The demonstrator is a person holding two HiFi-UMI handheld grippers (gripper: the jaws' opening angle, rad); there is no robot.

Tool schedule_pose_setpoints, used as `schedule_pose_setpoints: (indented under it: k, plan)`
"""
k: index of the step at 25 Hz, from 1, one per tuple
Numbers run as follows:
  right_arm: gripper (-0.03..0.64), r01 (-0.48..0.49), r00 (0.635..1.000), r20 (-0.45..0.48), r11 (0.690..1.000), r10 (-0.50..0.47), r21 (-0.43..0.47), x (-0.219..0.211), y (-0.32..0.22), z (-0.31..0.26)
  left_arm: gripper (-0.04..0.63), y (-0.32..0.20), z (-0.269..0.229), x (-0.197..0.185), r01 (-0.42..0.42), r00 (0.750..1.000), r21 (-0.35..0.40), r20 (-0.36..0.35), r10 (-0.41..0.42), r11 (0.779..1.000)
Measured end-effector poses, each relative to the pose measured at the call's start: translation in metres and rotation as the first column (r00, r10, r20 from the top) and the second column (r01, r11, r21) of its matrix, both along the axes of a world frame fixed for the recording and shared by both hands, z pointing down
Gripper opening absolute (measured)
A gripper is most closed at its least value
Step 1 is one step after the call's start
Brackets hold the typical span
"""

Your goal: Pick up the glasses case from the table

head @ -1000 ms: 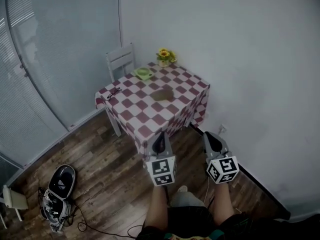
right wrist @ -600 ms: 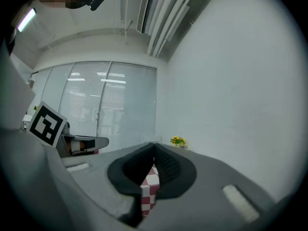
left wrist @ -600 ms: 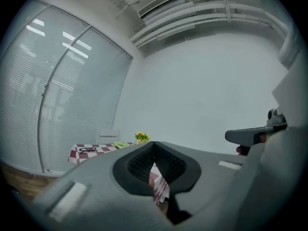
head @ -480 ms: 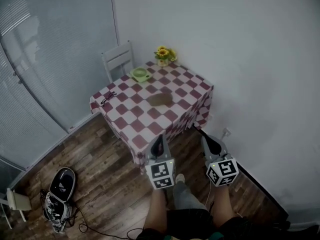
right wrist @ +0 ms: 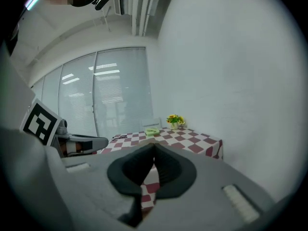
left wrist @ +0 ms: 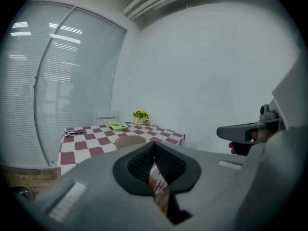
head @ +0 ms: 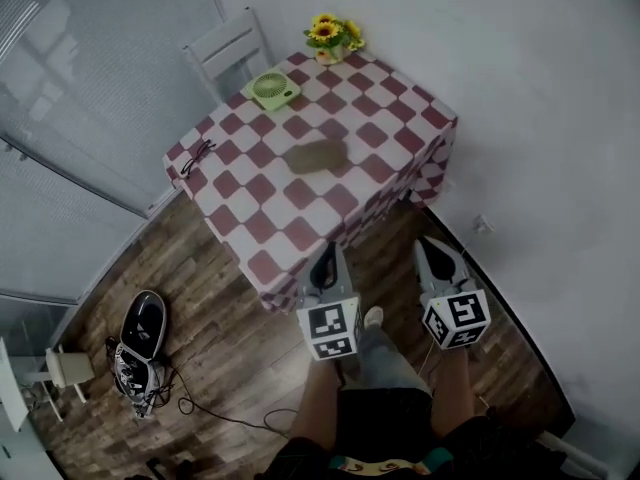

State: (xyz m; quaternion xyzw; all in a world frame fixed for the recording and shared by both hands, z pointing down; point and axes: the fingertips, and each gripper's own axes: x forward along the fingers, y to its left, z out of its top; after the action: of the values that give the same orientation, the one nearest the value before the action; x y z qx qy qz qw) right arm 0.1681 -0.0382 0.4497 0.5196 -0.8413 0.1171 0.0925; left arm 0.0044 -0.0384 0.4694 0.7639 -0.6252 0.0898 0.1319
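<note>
The glasses case (head: 316, 155), a flat brown oval, lies near the middle of the red-and-white checked table (head: 262, 226). Both grippers hang short of the table's near edge, over the wooden floor, and touch nothing. My left gripper (head: 323, 259) points at the near corner of the cloth, jaws shut and empty. My right gripper (head: 437, 253) is beside it to the right, also shut and empty. In the left gripper view the case (left wrist: 129, 139) lies well beyond the shut jaws (left wrist: 154, 147). The right gripper view shows its shut jaws (right wrist: 154, 148) aimed at the table (right wrist: 198, 148).
On the table are a pair of glasses (head: 197, 154) at the left edge, a green fan-like thing (head: 270, 90) and a pot of sunflowers (head: 328, 36) at the far side. A white chair (head: 228, 43) stands behind it. A bag (head: 140, 340) and cables lie on the floor left.
The table has come nearer and larger in the head view. Both grippers have moved forward and down toward its near edge, still shut.
</note>
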Motion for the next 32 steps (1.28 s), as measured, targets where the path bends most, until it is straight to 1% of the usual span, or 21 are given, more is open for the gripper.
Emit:
schedule_pose_setpoints:
  k: [2, 5, 7, 8, 12, 15, 19, 23, 26, 30, 32]
  plan:
    - [0.003, 0.014, 1.000, 0.027, 1.000, -0.014, 0.010, 0.005, -0.020, -0.002, 0.011, -0.020, -0.006, 0.005, 0.010, 1.000, 0.009, 0.008, -0.011, 1.000]
    - [0.003, 0.014, 0.997, 0.073, 1.000, -0.016, 0.024, 0.018, -0.049, -0.006, 0.011, -0.043, -0.018, 0.010, 0.042, 0.999, 0.024, -0.002, -0.042, 0.999]
    - [0.003, 0.021, 0.995, 0.099, 0.999, -0.024, 0.033, 0.022, -0.064, -0.011, 0.011, -0.054, -0.025, 0.011, 0.057, 0.998, 0.033, 0.018, -0.057, 0.998]
    - [0.003, 0.030, 0.994, 0.106, 0.999, -0.034, 0.038, 0.023, -0.071, -0.014, 0.011, -0.058, -0.029, 0.012, 0.057, 0.998, 0.037, 0.026, -0.058, 0.998]
    - [0.003, 0.065, 0.989, 0.129, 0.995, -0.074, 0.072, 0.024, -0.092, -0.030, 0.011, -0.078, -0.046, 0.020, 0.044, 0.999, 0.056, 0.015, -0.045, 0.998]
    - [0.003, 0.100, 0.982, 0.153, 0.990, -0.115, 0.104, 0.024, -0.101, -0.041, 0.011, -0.091, -0.054, 0.025, 0.053, 0.998, 0.075, 0.035, -0.056, 0.996]
    - [0.003, 0.092, 0.983, 0.146, 0.989, -0.109, 0.117, 0.033, -0.117, -0.050, 0.011, -0.110, -0.059, 0.034, 0.042, 0.998, 0.082, 0.053, -0.047, 0.996]
    - [0.003, 0.099, 0.985, 0.125, 0.985, -0.117, 0.142, 0.036, -0.130, -0.061, 0.011, -0.126, -0.054, 0.042, 0.027, 0.998, 0.064, 0.055, -0.030, 0.998]
    - [0.003, 0.113, 0.985, 0.115, 0.983, -0.130, 0.142, 0.033, -0.142, -0.061, 0.011, -0.139, -0.051, 0.043, 0.030, 0.998, 0.058, 0.054, -0.034, 0.998]
    - [0.003, 0.127, 0.978, 0.147, 0.981, -0.149, 0.149, 0.027, -0.156, -0.056, 0.011, -0.150, -0.037, 0.041, 0.032, 0.997, 0.043, 0.062, -0.035, 0.999]
    - [0.003, 0.160, 0.972, 0.145, 0.975, -0.183, 0.154, 0.017, -0.161, -0.053, 0.011, -0.154, -0.028, 0.036, 0.046, 0.997, 0.032, 0.056, -0.048, 0.998]
